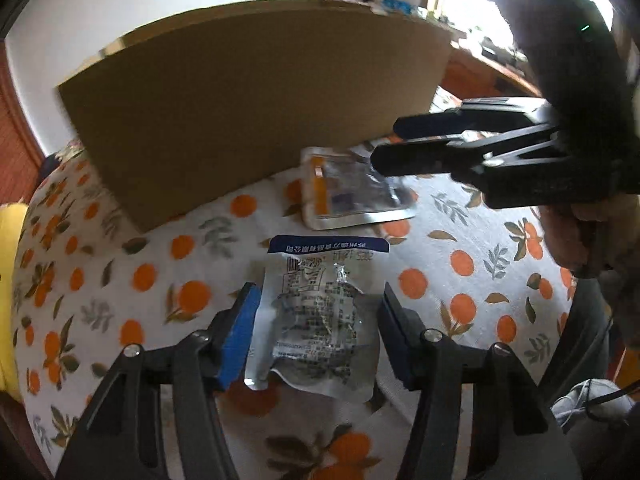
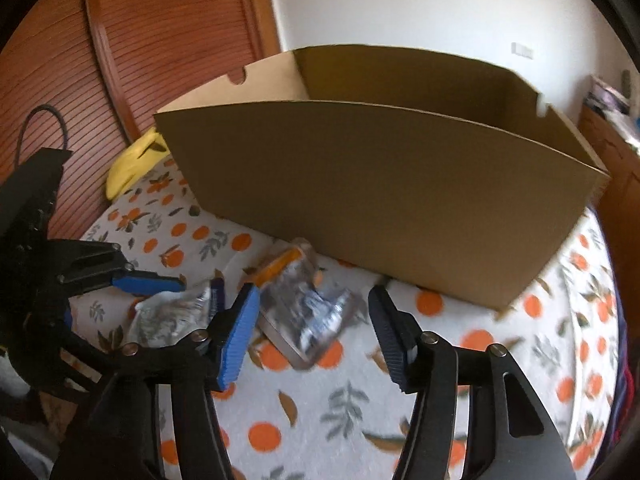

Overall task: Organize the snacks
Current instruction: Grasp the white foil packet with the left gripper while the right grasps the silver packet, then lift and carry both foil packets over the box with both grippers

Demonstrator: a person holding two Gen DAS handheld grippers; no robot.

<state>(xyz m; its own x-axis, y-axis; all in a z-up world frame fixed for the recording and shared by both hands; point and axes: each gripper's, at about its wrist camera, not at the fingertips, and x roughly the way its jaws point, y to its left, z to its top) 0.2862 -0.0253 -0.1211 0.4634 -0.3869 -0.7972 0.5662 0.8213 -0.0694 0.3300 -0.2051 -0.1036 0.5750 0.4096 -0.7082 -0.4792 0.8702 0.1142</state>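
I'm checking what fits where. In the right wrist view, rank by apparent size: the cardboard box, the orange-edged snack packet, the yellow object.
1. cardboard box, by far the largest.
2. orange-edged snack packet and yellow object: similar; packet nearer, yellow object partly hidden, so unranked.

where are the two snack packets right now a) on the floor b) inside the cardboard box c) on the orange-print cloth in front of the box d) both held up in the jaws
c: the silver packet and the orange-edged packet both lie on the cloth, outside the box.
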